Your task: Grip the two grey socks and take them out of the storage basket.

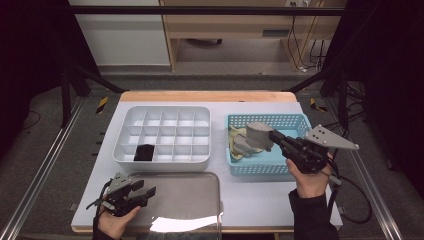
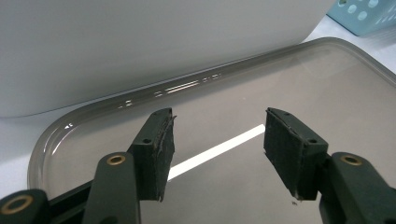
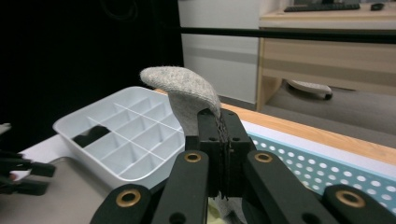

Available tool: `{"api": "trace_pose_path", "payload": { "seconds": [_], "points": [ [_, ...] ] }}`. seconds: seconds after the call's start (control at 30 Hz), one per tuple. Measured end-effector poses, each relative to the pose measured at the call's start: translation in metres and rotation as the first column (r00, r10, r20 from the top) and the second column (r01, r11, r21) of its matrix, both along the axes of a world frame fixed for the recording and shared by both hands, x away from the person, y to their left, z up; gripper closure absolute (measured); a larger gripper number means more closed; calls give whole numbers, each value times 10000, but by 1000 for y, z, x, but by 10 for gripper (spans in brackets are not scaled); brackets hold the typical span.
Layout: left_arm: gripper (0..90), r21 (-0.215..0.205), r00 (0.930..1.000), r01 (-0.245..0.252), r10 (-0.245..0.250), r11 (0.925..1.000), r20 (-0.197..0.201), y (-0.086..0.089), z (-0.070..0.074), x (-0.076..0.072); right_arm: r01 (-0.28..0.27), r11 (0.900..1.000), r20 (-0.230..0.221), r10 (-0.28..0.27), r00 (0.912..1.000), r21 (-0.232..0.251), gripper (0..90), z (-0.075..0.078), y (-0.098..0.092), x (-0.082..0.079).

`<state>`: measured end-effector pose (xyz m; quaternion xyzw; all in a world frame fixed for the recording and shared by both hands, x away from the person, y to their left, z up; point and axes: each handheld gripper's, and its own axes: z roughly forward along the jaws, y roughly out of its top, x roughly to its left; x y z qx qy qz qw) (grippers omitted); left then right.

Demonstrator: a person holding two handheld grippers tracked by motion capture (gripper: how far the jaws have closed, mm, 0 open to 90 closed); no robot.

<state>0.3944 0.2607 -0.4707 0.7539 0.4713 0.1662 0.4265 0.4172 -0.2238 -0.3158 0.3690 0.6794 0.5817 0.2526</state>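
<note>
Right claw (image 1: 274,136) is clenched on a soft grey knit sock (image 1: 257,136), lifted above the blue perforated basket (image 1: 295,121) rim. Left claw (image 1: 145,192), released, hovers over the smooth glossy tray (image 1: 200,200), well apart from the basket.

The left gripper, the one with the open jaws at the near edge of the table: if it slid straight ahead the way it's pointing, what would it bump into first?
Probably the near wall of the white divided organizer. The left gripper points low across the grey tray toward that wall; the tray's raised far rim might catch the jaws first if they stay low.
</note>
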Motion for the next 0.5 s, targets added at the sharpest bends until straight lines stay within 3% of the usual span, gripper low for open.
{"api": "trace_pose_path", "payload": {
  "seconds": [0.27,0.5],
  "points": [
    [417,21,10000,13,-13,10000,-3,-1,0,0,-754,9971,4,754,9972,99,892,-2,6,-30],
    [417,-1,10000,8,-8,10000,2,0,1,0,-1173,9931,-447,1171,9921,-18,891,-21,14,-45]
  ]
}}
